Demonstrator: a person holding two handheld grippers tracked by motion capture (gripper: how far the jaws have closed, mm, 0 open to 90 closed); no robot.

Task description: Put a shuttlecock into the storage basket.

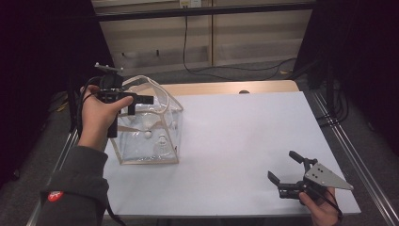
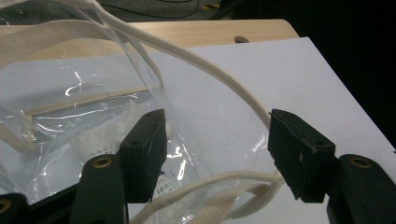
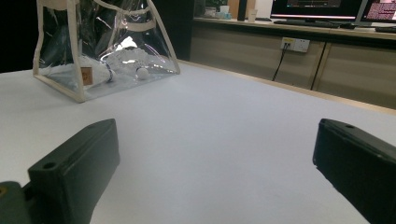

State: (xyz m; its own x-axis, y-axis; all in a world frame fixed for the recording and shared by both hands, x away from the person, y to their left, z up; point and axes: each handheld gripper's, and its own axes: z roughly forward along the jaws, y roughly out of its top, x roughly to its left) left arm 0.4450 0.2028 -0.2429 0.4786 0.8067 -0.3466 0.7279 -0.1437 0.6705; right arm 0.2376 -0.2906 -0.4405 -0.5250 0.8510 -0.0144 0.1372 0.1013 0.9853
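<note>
Up left, the spread left claw (image 1: 141, 100) straddles the clear bag's rim (image 1: 165, 94); the right claw (image 1: 284, 165), spread, hovers over open tabletop (image 1: 235, 141).

The room was dim, with black surrounds swallowing the edges of the high view, while the white rectangular surface (image 1: 235, 141) stood evenly and softly lit from above, with hardly a shadow on it. Small glints of glare streaked the clear plastic bag with cream trim (image 2: 84, 121). The near black fingers (image 3: 74, 168) were soft and out of focus, and all three pictures were grainy.
</note>
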